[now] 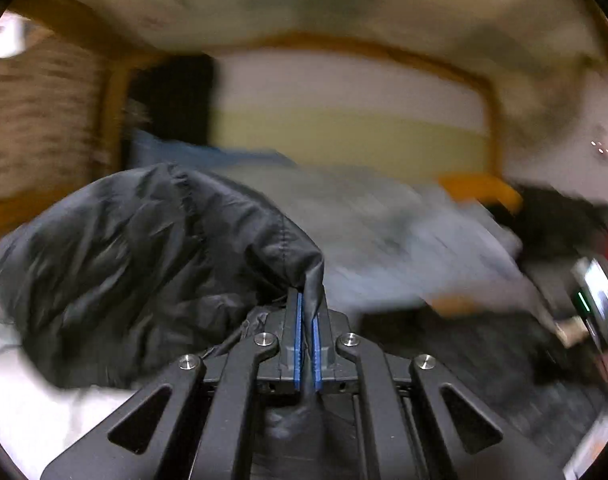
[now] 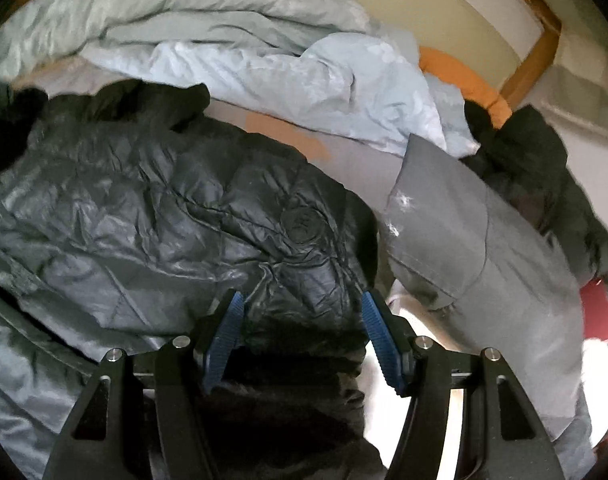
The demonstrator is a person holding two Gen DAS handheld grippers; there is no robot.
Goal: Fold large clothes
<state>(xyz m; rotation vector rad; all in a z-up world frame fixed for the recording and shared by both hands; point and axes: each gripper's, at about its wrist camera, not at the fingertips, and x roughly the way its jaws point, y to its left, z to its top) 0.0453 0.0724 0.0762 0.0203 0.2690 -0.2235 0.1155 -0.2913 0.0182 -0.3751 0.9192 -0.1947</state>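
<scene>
Broadly, bed (image 2: 356, 160): a grey sheet carries everything, with a wooden frame behind it and bedding heaped at the far side.
Bedding: a pale blue quilt (image 2: 304, 76) lies crumpled beyond the task's garment, under a grey-green cover (image 2: 164, 4).
Jacket: the black puffer jacket (image 2: 176, 208) sprawls across the near part of the bed, filling the left and middle of the right wrist view, a round logo patch near its middle.
Grey garment (image 2: 464, 240): lies just right of the jacket, with more dark clothing beyond it.
Left tongs (image 1: 307, 312): pressed together on a thin fold of the jacket (image 1: 136, 256), which balloons up and leftward from the pinch; the surroundings are smeared with blur.
Right tongs (image 2: 302, 312): held apart, tilted down over the jacket's near edge, with black fabric showing between the blue pads (image 2: 378, 332); whether they touch it I cannot tell, and nothing is gripped.
Long axis: unclear while the jacket is bunched; its bulk seems to run left to right across the right wrist view.
Key relation: the jacket lies directly ahead of and below the right tongs, so that hand looks nearest to take a second hold.
Likely step: one edge gripped, the fold proper not yet made.
</scene>
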